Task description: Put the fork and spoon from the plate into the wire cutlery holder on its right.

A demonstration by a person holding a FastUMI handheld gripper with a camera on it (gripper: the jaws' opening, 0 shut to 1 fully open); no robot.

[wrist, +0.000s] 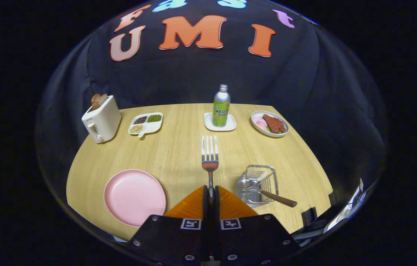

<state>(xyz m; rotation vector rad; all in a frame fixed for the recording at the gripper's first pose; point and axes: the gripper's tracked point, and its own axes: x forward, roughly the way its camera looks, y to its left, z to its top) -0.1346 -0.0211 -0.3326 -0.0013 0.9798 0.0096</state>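
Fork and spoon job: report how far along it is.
Done: the spoon already sits in the wire cutlery holder, its brown handle sticking out over the rim, and the pink plate is bare. In hand: the gripper fingers are shut on the fork, tines pointing ahead above the table, left of the holder. Left: carry the fork right and drop it into the holder.

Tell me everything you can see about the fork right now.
The fork looks like shiny metal, with four long tines and a slim neck running down to a handle hidden between the fingers. The gripper is shut on it, holding it so the tines point straight ahead, out beyond the fingertips. It appears lifted above the wooden table, between the pink plate and the wire cutlery holder, touching nothing except the fingers.
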